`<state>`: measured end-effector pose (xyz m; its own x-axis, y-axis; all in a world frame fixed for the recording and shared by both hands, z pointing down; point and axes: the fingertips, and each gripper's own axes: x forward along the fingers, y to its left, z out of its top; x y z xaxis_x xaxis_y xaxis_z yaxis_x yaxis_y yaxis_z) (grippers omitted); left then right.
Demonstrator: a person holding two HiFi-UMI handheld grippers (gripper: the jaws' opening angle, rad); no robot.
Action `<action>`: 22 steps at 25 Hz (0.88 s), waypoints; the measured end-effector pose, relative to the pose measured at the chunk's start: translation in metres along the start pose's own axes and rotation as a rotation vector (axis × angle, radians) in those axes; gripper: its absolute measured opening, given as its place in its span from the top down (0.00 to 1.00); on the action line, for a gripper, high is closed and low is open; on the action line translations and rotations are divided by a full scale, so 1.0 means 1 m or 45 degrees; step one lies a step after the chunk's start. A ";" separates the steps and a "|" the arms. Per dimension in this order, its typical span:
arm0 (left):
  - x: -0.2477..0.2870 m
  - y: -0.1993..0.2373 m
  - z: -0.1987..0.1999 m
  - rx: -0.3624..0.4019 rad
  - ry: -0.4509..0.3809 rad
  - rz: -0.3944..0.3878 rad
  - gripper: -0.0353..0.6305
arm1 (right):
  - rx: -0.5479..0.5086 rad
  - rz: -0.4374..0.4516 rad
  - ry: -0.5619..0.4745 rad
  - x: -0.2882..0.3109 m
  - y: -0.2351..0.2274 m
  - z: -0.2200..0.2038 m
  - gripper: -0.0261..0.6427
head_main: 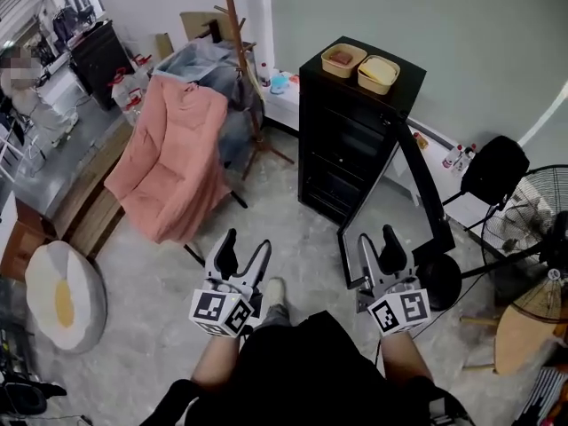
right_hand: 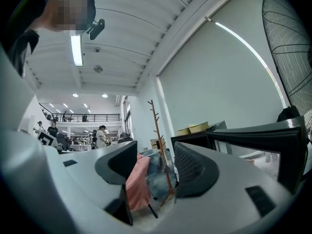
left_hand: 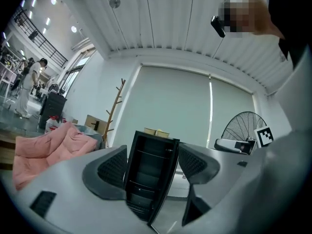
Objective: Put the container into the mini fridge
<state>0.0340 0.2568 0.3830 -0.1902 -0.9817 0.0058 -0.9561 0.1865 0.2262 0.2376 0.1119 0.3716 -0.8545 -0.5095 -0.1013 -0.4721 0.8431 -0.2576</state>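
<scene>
The black mini fridge (head_main: 351, 140) stands against the far wall with its door (head_main: 390, 204) swung open towards me. Two shallow yellow containers (head_main: 343, 59) (head_main: 378, 74) sit side by side on its top. My left gripper (head_main: 244, 254) is open and empty, low over the floor and left of the door. My right gripper (head_main: 379, 242) is open and empty too, right beside the door's edge. In the left gripper view the fridge (left_hand: 146, 179) shows between the left gripper's (left_hand: 152, 165) jaws, with the containers (left_hand: 156, 132) on top. The right gripper view looks between the right gripper's (right_hand: 153, 167) jaws at the pink chair (right_hand: 138, 184).
A chair draped in pink cloth (head_main: 173, 162) stands left of the fridge, with a wooden coat rack (head_main: 238, 25) behind it. A floor fan (head_main: 532, 216) and a black stand (head_main: 493, 171) crowd the right side. A round egg-patterned cushion (head_main: 62, 295) lies at the left.
</scene>
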 end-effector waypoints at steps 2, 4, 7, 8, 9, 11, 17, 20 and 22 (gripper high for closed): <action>0.023 0.011 0.010 0.026 -0.017 -0.034 0.45 | -0.010 -0.016 -0.004 0.023 -0.005 0.002 0.59; 0.043 0.028 0.017 0.033 -0.025 -0.053 0.45 | -0.017 -0.029 -0.005 0.048 -0.009 0.003 0.60; 0.069 0.057 0.024 0.029 -0.021 -0.062 0.45 | -0.017 -0.039 -0.009 0.085 -0.010 0.004 0.60; 0.078 0.065 0.026 0.030 -0.021 -0.066 0.45 | -0.019 -0.040 -0.011 0.098 -0.010 0.005 0.60; 0.086 0.073 0.029 0.035 -0.021 -0.073 0.45 | -0.022 -0.042 -0.013 0.110 -0.010 0.006 0.60; 0.103 0.085 0.036 0.057 -0.020 -0.094 0.45 | -0.027 -0.047 -0.018 0.133 -0.012 0.006 0.61; 0.151 0.117 0.052 0.092 0.003 -0.179 0.45 | -0.033 -0.077 -0.035 0.192 -0.013 0.010 0.63; 0.174 0.119 0.055 0.110 0.012 -0.256 0.45 | -0.040 -0.093 -0.034 0.211 -0.017 0.011 0.63; 0.186 0.117 0.055 0.121 0.019 -0.302 0.45 | -0.021 -0.103 -0.028 0.220 -0.019 0.008 0.64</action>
<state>-0.1258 0.0981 0.3574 0.0444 -0.9988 -0.0219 -0.9903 -0.0469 0.1306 0.0603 -0.0172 0.3467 -0.8086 -0.5795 -0.1016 -0.5430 0.8016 -0.2502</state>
